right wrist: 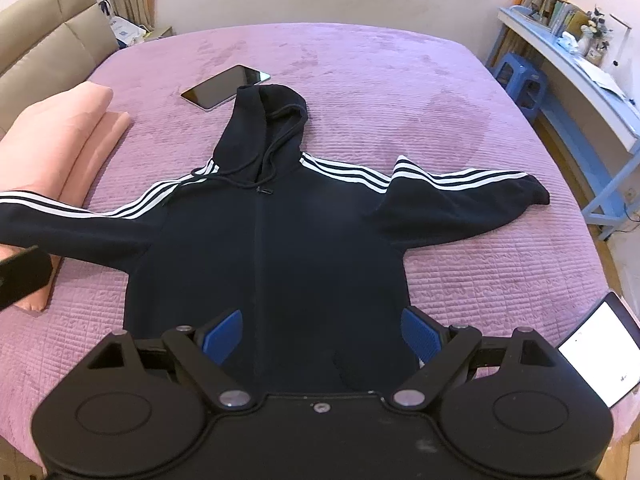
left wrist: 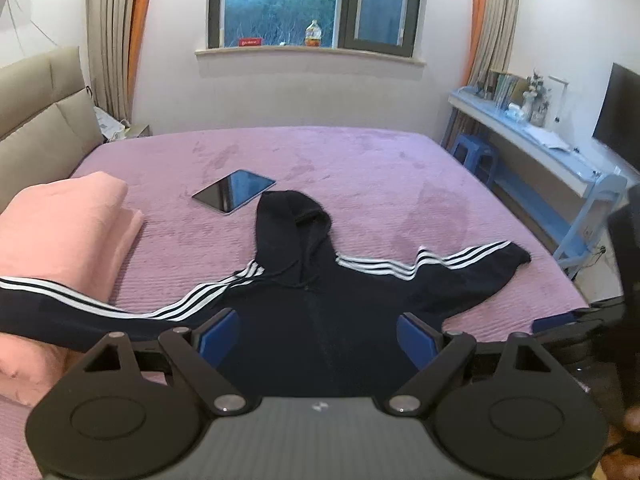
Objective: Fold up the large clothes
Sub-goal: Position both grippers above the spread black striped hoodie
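A black hooded jacket with three white stripes on each sleeve lies spread face up on the purple bed cover, hood pointing to the far side. It also shows in the left wrist view. Its left sleeve lies over a pink folded blanket; its right sleeve is bent back with a fold. My left gripper is open above the jacket's lower body. My right gripper is open above the hem, holding nothing.
A tablet lies on the bed beyond the hood. A pink folded blanket sits at the left. An open laptop sits at the bed's near right corner. A blue desk and stool stand at the right.
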The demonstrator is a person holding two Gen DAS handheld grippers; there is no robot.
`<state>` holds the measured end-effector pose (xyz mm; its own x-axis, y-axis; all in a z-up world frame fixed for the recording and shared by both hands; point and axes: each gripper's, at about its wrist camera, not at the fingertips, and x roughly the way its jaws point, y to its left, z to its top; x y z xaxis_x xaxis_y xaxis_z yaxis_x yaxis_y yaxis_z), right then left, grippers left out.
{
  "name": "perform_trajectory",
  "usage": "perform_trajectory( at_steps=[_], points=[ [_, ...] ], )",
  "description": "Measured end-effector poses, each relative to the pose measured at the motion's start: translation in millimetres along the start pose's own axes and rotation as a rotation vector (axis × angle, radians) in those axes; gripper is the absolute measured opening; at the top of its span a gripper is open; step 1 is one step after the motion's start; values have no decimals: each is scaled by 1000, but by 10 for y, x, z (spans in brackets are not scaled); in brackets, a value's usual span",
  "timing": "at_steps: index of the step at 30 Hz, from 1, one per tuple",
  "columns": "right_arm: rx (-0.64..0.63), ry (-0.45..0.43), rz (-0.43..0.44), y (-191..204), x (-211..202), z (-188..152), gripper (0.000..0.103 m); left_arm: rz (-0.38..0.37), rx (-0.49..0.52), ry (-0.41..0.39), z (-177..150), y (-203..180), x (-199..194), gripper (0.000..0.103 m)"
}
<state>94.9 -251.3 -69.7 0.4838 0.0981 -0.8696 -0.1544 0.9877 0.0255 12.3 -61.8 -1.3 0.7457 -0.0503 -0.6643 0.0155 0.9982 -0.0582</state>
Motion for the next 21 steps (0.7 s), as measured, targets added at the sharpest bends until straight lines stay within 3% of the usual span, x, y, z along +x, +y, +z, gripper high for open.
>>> perform_trajectory(
  at_steps=[10, 21],
  points=[
    [9, 41, 31, -481, 316, 141, 102, 31, -8, 74, 13, -461, 472, 88],
    [9, 75, 45, -929, 762, 347, 102, 16, -45, 187, 220, -857, 1119, 88]
  ],
)
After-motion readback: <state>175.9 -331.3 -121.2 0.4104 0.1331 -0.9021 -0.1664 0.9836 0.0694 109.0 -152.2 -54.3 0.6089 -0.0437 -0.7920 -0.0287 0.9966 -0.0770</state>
